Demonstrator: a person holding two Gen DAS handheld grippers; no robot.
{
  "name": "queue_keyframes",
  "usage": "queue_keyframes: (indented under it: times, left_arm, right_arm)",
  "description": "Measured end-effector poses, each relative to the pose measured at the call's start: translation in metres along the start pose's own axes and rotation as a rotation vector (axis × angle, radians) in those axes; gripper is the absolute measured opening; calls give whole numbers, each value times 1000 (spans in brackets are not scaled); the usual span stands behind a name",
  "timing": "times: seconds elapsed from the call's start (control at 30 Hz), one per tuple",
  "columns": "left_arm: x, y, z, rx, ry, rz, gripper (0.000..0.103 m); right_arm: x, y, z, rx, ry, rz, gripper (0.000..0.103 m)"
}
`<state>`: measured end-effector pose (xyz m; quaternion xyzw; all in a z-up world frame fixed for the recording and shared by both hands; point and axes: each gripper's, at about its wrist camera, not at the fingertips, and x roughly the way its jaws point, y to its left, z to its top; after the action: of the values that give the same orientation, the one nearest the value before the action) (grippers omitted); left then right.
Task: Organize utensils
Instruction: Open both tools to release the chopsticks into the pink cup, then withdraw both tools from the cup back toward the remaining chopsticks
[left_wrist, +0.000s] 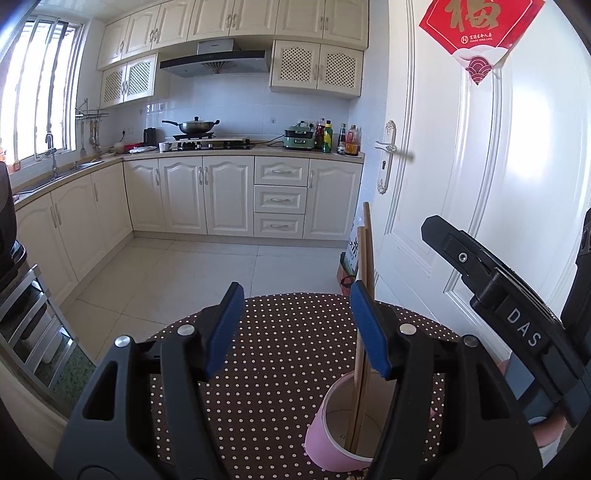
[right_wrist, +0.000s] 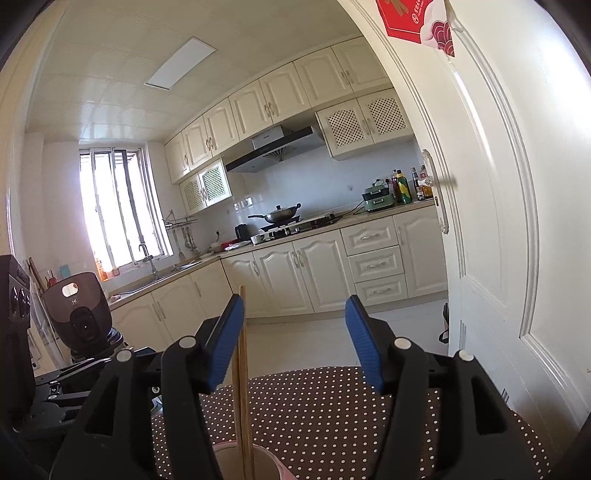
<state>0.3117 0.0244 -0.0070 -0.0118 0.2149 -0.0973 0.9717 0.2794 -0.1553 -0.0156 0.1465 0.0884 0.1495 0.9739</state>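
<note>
The pair of wooden chopsticks (left_wrist: 364, 332) stands nearly upright in the pink cup (left_wrist: 334, 432), tips down inside it and upper ends rising well above the rim. In the left wrist view the cup sits at the lower right of the frame, on the brown polka-dot tabletop (left_wrist: 280, 354); the chopsticks climb from it just behind the right-hand blue pad and lean slightly toward the upper right. In the right wrist view the same chopsticks (right_wrist: 242, 369) rise from the cup (right_wrist: 258, 459) at the bottom centre, just beside the left-hand blue pad; whether they touch it I cannot tell.

The left gripper (left_wrist: 297, 328) has its jaws apart with only tabletop between them, gripping nothing. The right gripper (right_wrist: 295, 338) is likewise spread wide; the chopsticks stand inside the gap at its left edge, but the pads do not press on them.

The long axis is vertical, so they seem already placed, and the right gripper, the nearer one, would likely need to back away without nudging them. Beyond the table lie the white tiled floor (left_wrist: 177, 273), cream kitchen cabinets (left_wrist: 207, 195) and a white door (left_wrist: 480, 166) at the right.
</note>
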Motion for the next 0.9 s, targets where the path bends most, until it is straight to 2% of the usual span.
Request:
queue_keyframes:
  times: [0.5, 0.8, 0.9]
  left_arm:
    - [-40, -6, -7, 0, -21, 1, 60]
    - [-75, -12, -17, 26, -39, 8, 62]
    - [-86, -13, -22, 28, -41, 16, 66]
  right_arm:
    - [-42, 12, -3, -21, -6, -37, 60]
    - [-81, 14, -5, -43, -11, -54, 66]
    - [-93, 15, -5, -43, -15, -54, 70]
